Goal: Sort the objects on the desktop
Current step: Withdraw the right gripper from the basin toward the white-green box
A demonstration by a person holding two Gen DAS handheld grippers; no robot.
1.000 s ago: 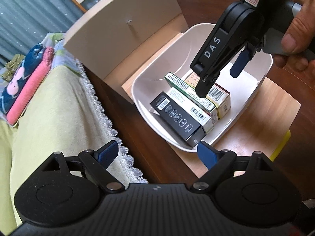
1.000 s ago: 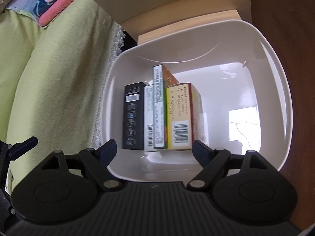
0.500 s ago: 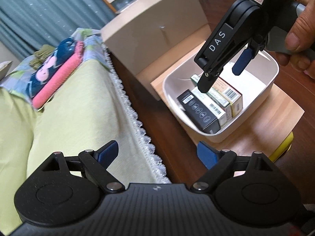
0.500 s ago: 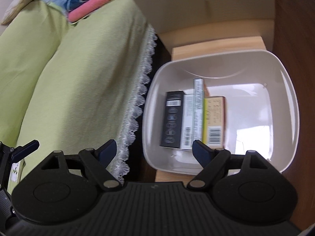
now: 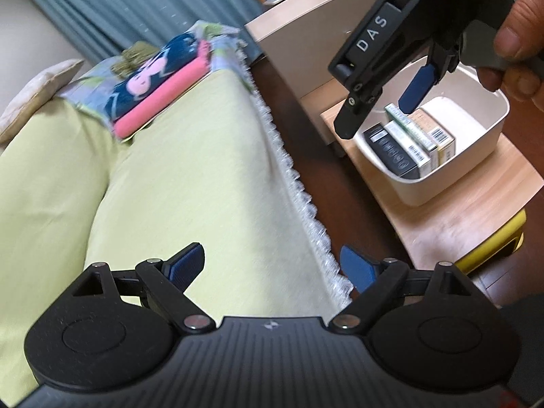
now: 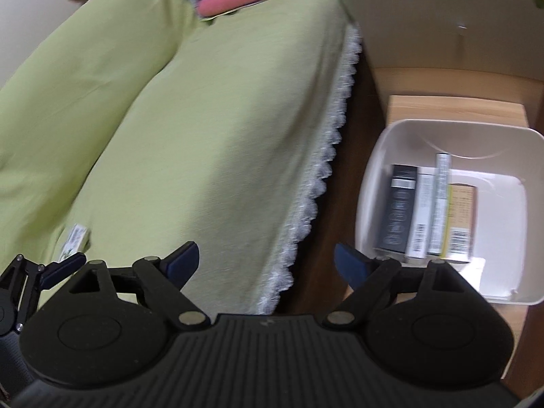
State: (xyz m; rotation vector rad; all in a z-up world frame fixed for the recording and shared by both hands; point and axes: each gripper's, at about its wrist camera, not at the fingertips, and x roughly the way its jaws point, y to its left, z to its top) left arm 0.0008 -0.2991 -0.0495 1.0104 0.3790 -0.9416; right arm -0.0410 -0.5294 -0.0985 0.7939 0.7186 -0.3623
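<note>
Two wrist views look down over a pale green sofa cover with a white lace edge (image 5: 190,176), beside dark wooden furniture.

In the left wrist view, the left gripper (image 5: 272,265) sits at the bottom of the frame, its blue-padded jaws spread wide with nothing between them, over the green fabric. At the upper right, the right gripper (image 5: 380,115), black with "DAS" on its side and held by a person's hand (image 5: 516,30), hangs above a white rounded plastic tub (image 5: 489,142). Its jaws also stand apart and empty.

The tub rests on a light wooden board (image 5: 476,210) at the right of the frame. Inside, four slim cardboard boxes stand side by side, touching: a black box with white icons (image 5: 391,153), a white box with a barcode (image 5: 409,142), a taller green-edged box (image 5: 408,124) and a yellow-tan box with a barcode (image 5: 438,136). Much of the tub floor is bare.

In the right wrist view, the same tub sits at the right of the frame, and a small white printed box (image 6: 74,239) lies on the green cover at the lower left, just above the tip of the left gripper. It looks like the next item to sort.

Risks from here, as a judgement: the soft fabric could let that small box sink or slide under a closing grip, so the jaws pinch cloth instead. Carrying it in, a careless set-down could knock the upright boxes over like dominoes. Both views are motion-blurred, so fine positions are uncertain.
</note>
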